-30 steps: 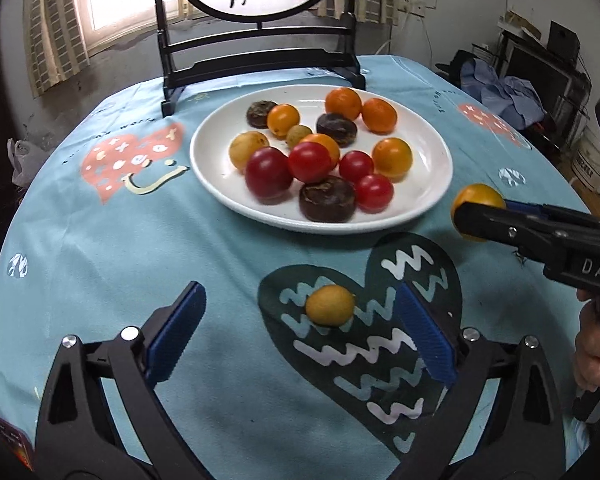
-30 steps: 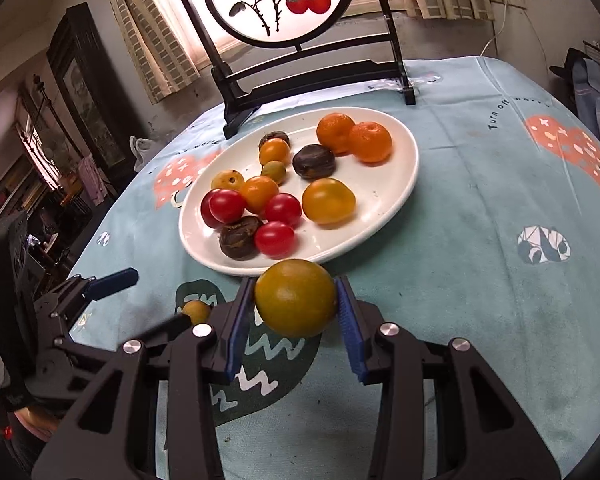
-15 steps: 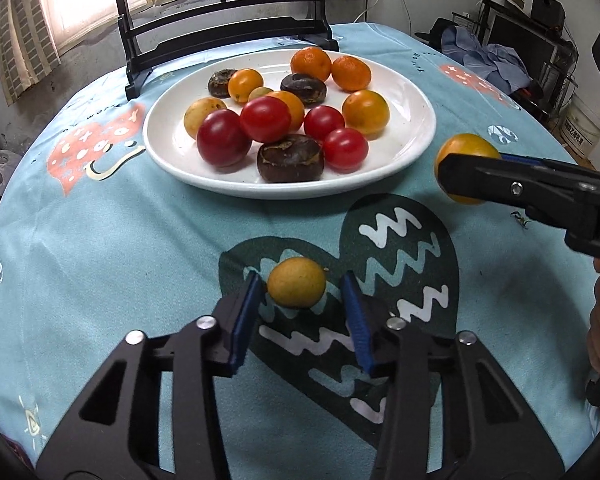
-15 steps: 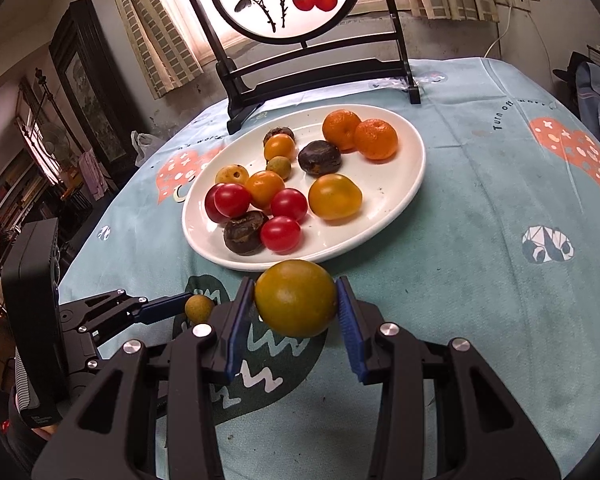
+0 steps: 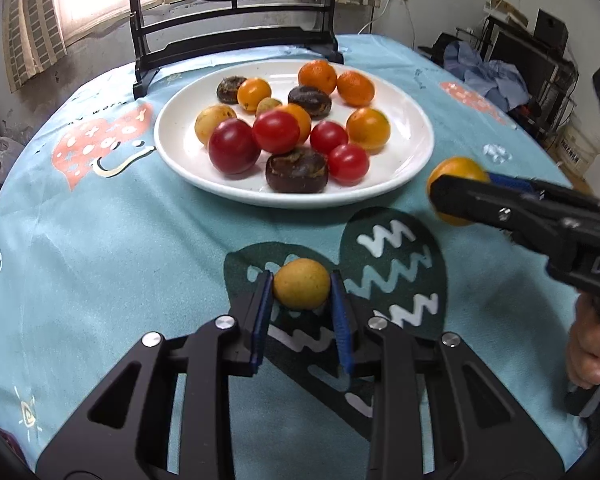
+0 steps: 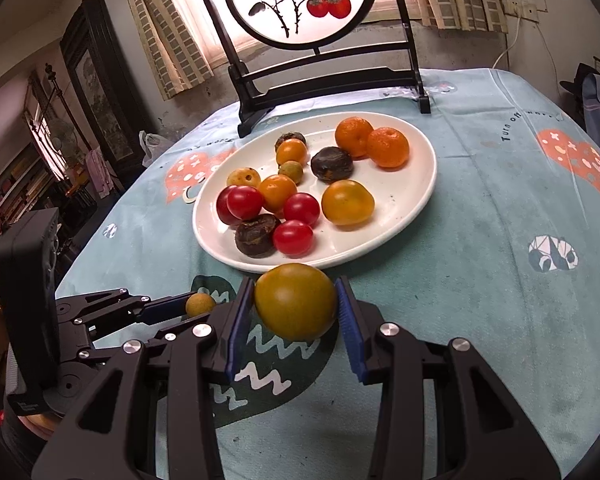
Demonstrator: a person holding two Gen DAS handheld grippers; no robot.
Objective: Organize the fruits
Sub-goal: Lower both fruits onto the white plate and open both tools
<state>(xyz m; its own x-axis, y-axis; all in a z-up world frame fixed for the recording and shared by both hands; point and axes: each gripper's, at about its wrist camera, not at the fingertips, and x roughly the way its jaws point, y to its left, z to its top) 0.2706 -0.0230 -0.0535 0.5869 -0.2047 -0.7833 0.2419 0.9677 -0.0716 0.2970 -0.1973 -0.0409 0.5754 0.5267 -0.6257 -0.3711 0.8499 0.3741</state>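
Most of the sorting looks done, judging by what already lies on the white plate point(image 5: 412, 168): red tomatoes, dark wrinkled fruits, yellow and orange tomatoes and two mandarins are gathered there, and only two pieces appear to be left off it.

Starting at the left, the left gripper point(image 5: 302, 286) has just been closing, and its blue pads now press on both sides of the small yellow fruit point(image 5: 302, 284). That fruit sits low over the dark heart print of the blue tablecloth point(image 5: 100, 248), and whether it has left the cloth cannot be told. The plate lies ahead of this claw, a little apart, with its near rim beyond the fruit.

To the right, the right gripper point(image 6: 296, 304) pinches the large yellow-orange tomato point(image 6: 296, 302) between its pads, held clear of the cloth. The plate's near rim is just ahead of this claw, and the bare right part of the plate looks free to receive it.

What remains, by my reading, is to carry both held fruits forward and set them down on the plate among the others.
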